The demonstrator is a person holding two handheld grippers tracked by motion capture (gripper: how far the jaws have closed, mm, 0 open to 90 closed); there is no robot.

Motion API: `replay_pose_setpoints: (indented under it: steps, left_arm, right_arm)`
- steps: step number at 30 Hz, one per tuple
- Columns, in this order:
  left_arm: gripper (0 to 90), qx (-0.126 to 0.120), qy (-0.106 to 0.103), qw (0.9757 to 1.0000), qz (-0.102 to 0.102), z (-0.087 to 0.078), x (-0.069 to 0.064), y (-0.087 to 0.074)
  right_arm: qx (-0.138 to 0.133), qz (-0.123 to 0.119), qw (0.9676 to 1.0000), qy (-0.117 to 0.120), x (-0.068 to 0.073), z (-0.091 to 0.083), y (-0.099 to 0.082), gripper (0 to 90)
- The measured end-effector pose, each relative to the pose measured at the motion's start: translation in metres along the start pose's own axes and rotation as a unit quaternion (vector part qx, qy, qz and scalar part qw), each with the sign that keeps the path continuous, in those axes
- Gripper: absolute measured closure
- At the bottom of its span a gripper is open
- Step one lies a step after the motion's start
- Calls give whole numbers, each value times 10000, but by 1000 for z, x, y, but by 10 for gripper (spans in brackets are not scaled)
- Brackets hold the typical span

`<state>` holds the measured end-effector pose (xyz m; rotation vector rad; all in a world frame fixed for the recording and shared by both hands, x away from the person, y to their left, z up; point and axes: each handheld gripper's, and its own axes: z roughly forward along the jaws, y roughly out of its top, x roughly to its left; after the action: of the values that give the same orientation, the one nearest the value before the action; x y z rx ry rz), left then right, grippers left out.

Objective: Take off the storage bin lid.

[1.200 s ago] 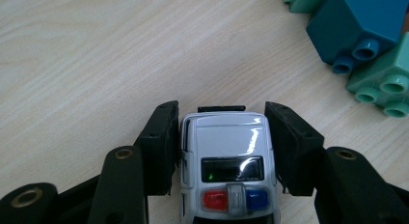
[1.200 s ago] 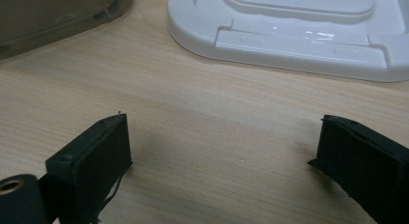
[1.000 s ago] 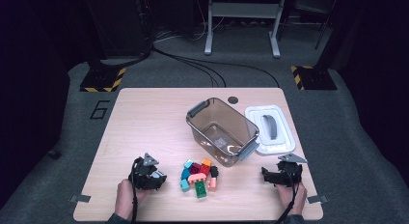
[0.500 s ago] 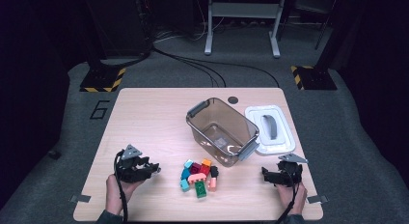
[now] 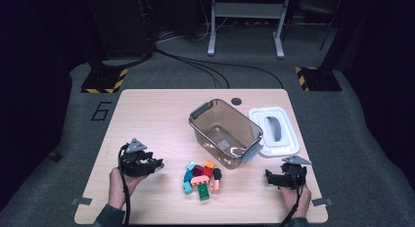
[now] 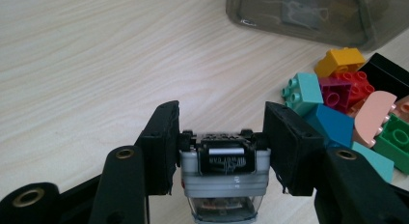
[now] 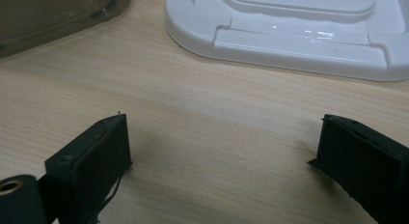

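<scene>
Left tool [image 5: 154,164] closed tight on 1 small grey and black piece [image 6: 224,173], held up a bit over the left side of the tabletop [image 5: 147,114]. Just beside it, a little pile of blocks [image 5: 200,178] in yellow, red, blue, green, pink and black. Behind the pile, 1 clear box [image 5: 195,126] standing open, with its white lid [image 5: 288,144] lying flat next to it. Right tool [image 7: 219,151] near the lid, low over the wood, wide open with nothing between its 2 jaws.
</scene>
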<state>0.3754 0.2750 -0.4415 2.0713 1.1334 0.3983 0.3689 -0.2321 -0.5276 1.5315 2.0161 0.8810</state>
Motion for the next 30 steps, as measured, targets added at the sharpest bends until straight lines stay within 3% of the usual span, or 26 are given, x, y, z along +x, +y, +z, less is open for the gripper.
replay_pose_setpoints:
  steps: [19, 30]
  left_arm:
    - [486, -23, 1, 9986, 526, -2, 0, 54]
    - [486, -115, 21, 9978, 649, -3, -1, 89]
  right_arm:
    - [27, -23, 10000, -49, 3, 1, 0, 28]
    - [23, -27, 10000, -49, 2, 1, 0, 28]
